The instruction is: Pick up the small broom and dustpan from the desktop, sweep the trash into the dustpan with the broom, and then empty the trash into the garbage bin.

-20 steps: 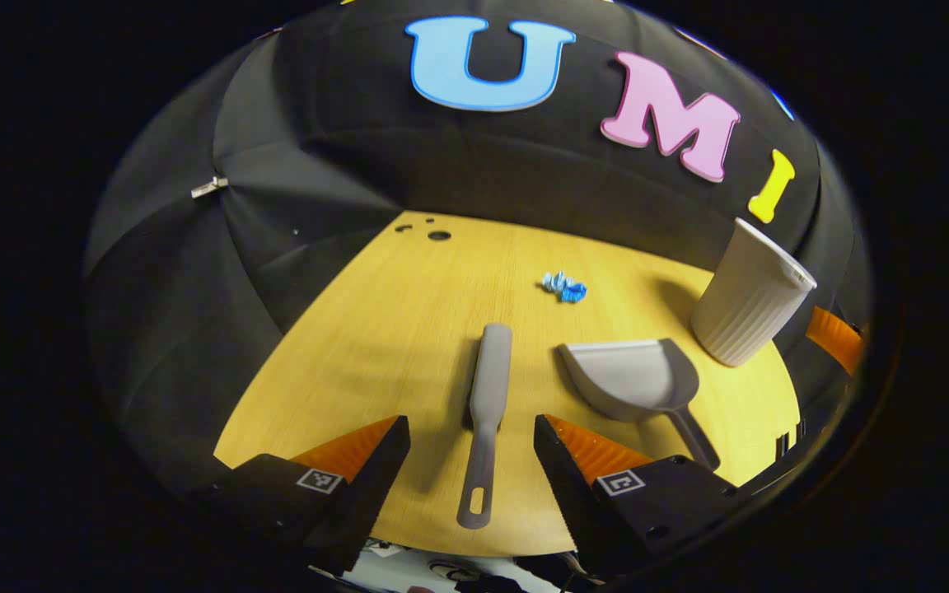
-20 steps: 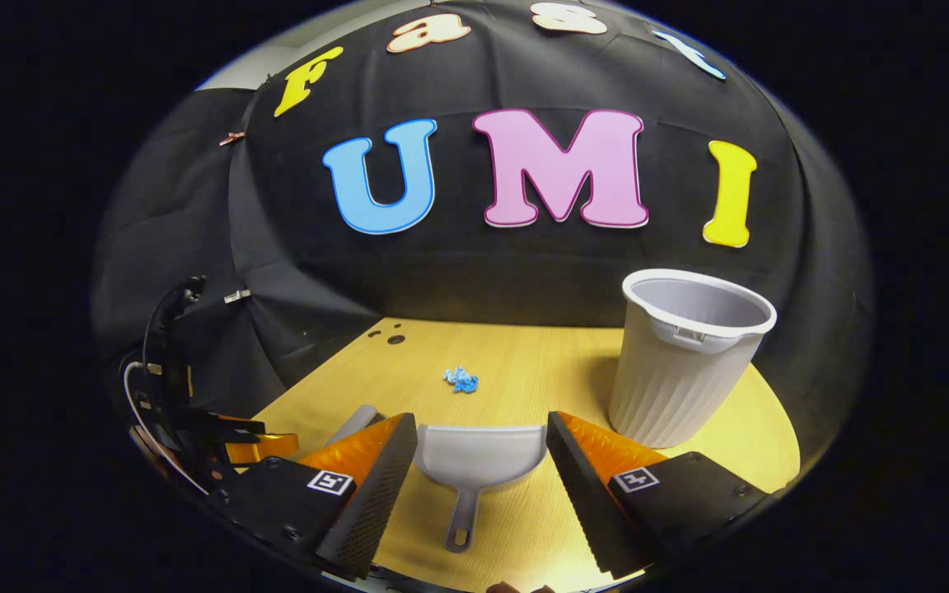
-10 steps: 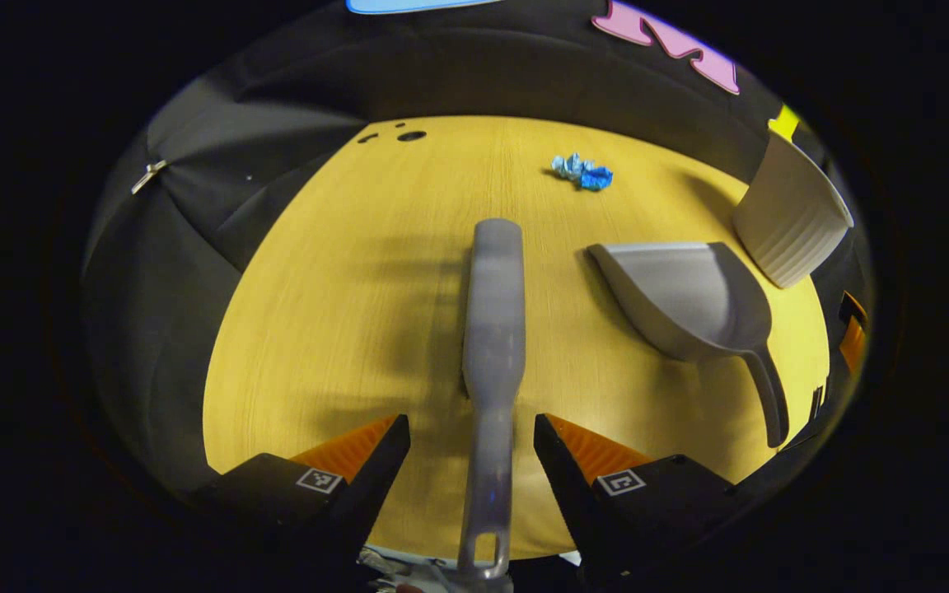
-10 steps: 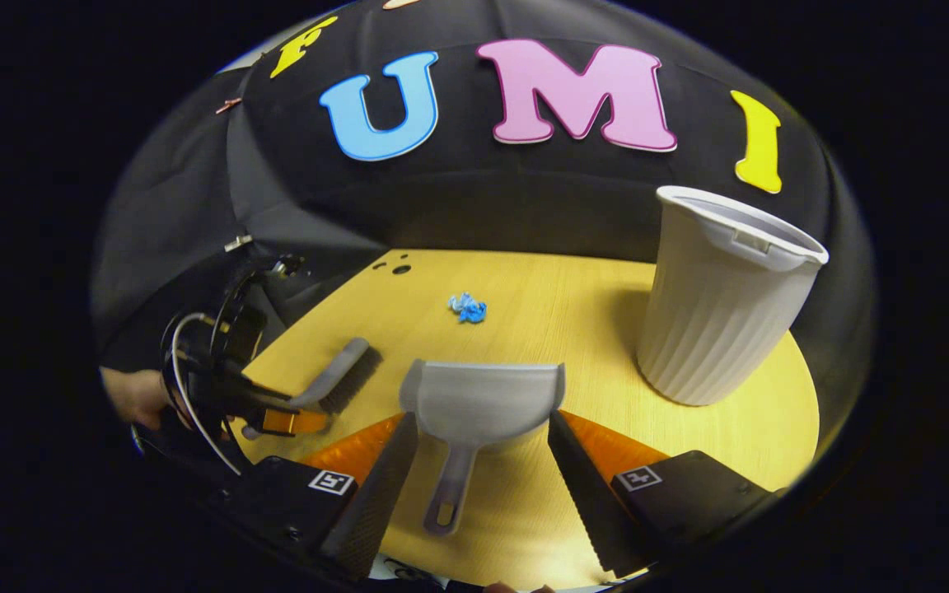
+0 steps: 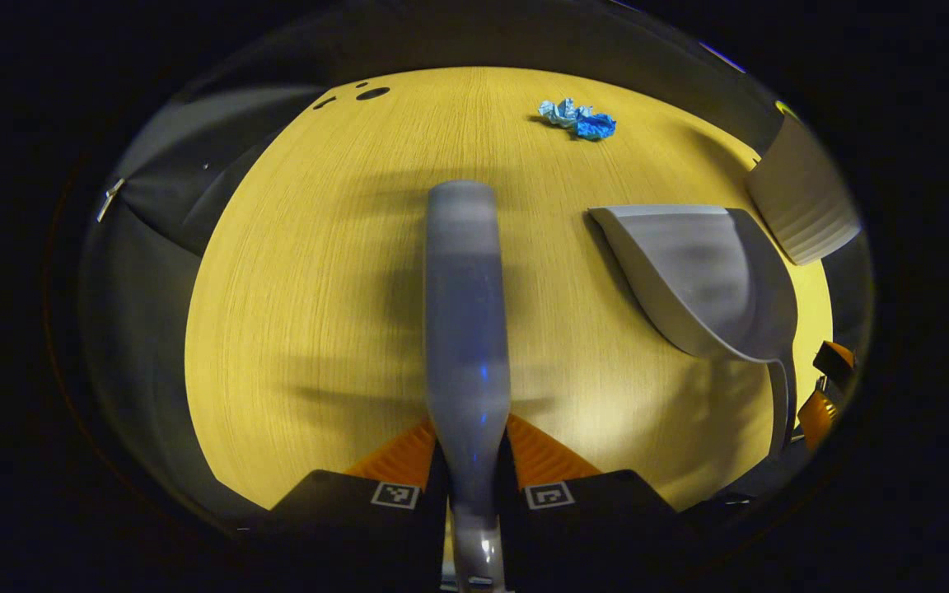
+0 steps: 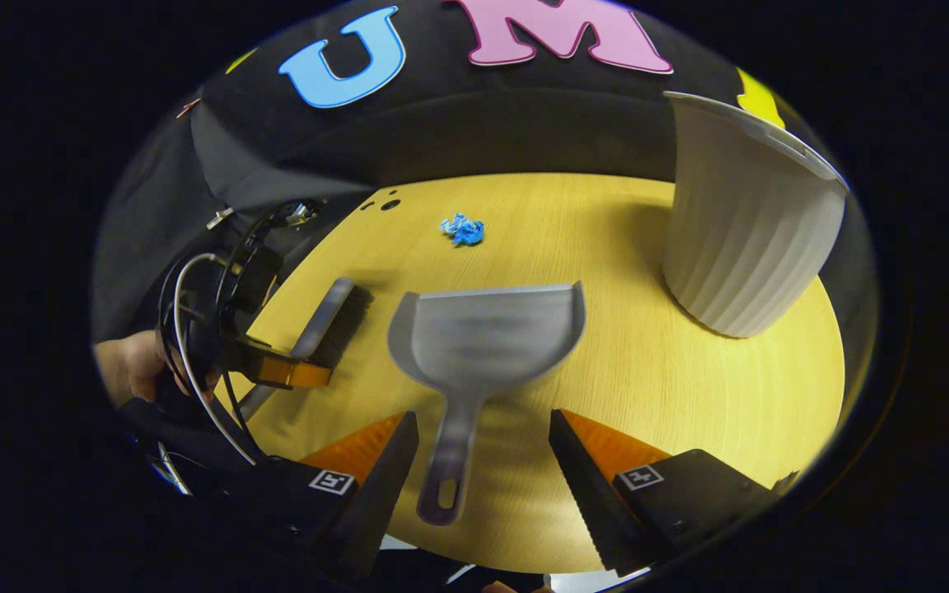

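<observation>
Left gripper: fingers closed tight on the handle of the broom, one pressed to each side; broom head pointed away over the worktop, lying along it. In the right gripper view, same left gripper seen at the near left edge of the worktop, held by a hand, clamped on the broom with bristles facing right.

Right gripper: fingers spread wide, holding nothing, one either side of the dustpan handle without touching it. Dustpan flat on the worktop, open mouth facing far, handle toward the near edge; just right of the broom. Same dustpan seen right of the broom in the left gripper view.

Blue crumpled trash lay far on the worktop, well apart from broom and dustpan; also seen far and slightly right in the left gripper view. White ribbed bin stood upright at the far right, well right of the dustpan; its side seen at the right edge of the left gripper view.
</observation>
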